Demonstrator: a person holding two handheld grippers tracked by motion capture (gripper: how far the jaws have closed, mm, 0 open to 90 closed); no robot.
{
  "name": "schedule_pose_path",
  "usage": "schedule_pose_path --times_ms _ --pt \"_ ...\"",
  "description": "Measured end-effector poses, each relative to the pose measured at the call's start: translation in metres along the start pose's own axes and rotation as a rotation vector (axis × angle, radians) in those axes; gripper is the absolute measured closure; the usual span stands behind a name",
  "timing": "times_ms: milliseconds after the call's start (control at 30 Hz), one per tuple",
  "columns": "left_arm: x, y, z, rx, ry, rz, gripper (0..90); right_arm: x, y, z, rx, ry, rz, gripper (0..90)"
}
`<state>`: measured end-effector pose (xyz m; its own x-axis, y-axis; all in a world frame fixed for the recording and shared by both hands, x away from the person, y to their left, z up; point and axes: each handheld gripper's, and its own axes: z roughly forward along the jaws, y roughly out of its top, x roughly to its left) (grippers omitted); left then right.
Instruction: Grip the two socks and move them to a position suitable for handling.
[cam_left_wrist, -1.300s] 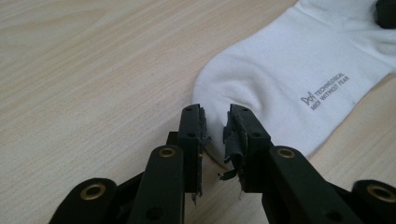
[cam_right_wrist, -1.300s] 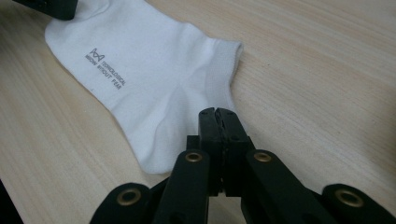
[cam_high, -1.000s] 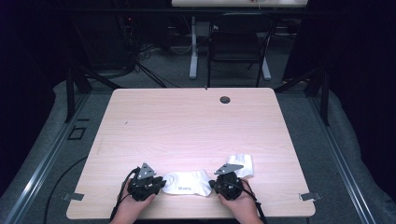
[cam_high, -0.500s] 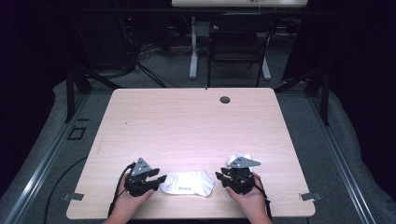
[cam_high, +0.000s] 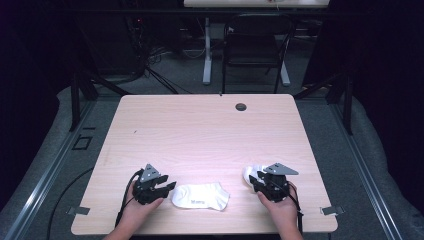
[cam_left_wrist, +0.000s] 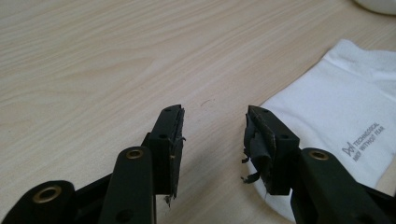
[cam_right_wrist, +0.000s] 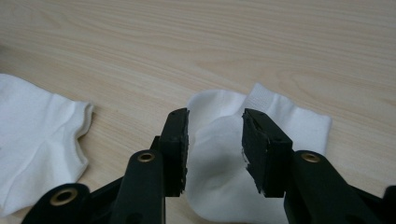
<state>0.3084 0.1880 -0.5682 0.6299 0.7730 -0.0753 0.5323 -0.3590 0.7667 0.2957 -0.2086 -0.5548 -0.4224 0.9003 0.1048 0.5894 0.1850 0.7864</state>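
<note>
As flat sock (cam_high: 200, 196) lies released lower centre, left gripper (cam_high: 169, 186) jaws apart beside it; right gripper (cam_right_wrist: 215, 128) jaws just opening, lining up over crumpled sock (cam_right_wrist: 261, 140) for pickup

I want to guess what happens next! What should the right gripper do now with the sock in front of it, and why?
Probably ease the right gripper down and close on the crumpled sock. Its jaws have just been opening, now stand apart, and the sock lies right ahead of them, not pinched. The flat sock already lies free near the open left gripper.
</note>
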Motion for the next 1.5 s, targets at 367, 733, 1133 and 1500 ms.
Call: schedule_pose_path --times_ms 367,733,1133,1500 --pt "-0.001 0.0 -0.001 -0.005 -0.015 0.016 56.2 0.009 -0.004 0.012 0.079 -0.015 -0.069 58.3" --pt "0.0 0.003 -0.005 -0.041 -0.026 0.007 55.7 0.012 0.002 0.027 0.127 0.009 -0.049 87.9" --pt "-0.001 0.005 -0.002 -0.05 -0.027 0.022 56.6 0.049 0.035 0.053 0.126 0.094 -0.101 87.9" --pt "-0.004 0.012 0.004 -0.053 -0.039 0.008 57.3 0.08 0.041 0.077 0.143 0.143 -0.116 88.0"
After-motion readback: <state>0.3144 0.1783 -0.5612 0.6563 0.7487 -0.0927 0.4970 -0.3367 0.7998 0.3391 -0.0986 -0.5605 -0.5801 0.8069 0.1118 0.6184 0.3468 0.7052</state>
